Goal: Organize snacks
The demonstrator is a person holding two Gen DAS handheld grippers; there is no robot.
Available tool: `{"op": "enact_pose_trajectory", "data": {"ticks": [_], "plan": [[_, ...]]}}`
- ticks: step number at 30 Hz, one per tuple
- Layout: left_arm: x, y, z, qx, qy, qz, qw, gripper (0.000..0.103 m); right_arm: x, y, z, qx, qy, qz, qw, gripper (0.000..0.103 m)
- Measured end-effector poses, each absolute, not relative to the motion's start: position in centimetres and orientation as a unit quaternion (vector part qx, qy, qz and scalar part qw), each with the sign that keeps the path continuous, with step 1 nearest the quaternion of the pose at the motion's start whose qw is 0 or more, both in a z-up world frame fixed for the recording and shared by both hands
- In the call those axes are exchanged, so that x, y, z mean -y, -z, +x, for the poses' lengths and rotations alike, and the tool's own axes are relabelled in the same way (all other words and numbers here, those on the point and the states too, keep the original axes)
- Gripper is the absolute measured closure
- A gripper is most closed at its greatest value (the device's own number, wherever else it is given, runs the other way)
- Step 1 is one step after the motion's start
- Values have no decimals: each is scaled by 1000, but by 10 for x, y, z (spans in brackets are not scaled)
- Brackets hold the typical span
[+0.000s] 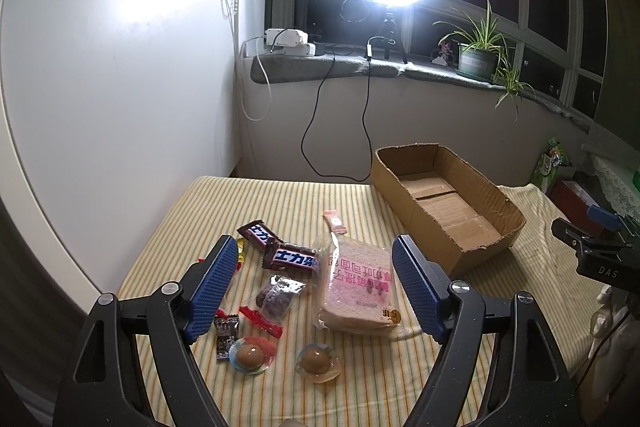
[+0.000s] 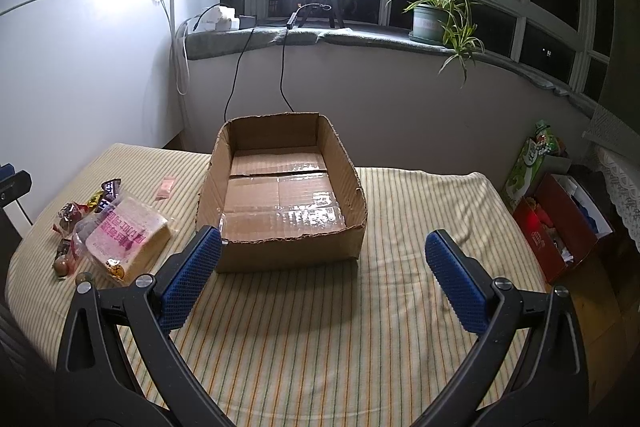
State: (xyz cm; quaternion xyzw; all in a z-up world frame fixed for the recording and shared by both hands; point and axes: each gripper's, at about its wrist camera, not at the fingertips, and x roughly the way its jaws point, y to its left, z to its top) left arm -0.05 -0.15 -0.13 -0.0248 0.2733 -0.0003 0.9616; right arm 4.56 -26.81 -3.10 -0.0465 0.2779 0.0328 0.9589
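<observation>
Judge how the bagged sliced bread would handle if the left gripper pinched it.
The bread bag looks soft, so it would probably squash between the open left gripper fingers. Its loose clear wrapper may slip. It seems bulky yet light, lying flat on the striped cloth, so unlikely to roll.

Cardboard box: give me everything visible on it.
The box is a brown corrugated cardboard tray, open-topped with torn, uneven rims. It sits upright on the striped cloth, holding nothing. Glossy clear tape runs along its floor flaps. The snacks lie apart on its left; neither gripper touches it.

yellow candy (image 1: 241,254) half behind left tongs (image 1: 316,279)
</observation>
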Motion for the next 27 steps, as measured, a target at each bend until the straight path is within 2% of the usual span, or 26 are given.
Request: {"op": "enact_pose_trajectory", "data": {"ticks": [27], "plan": [[3, 2, -3, -273, 2, -27, 962, 24, 266, 33, 45, -280, -36, -45, 958, 0]]}}
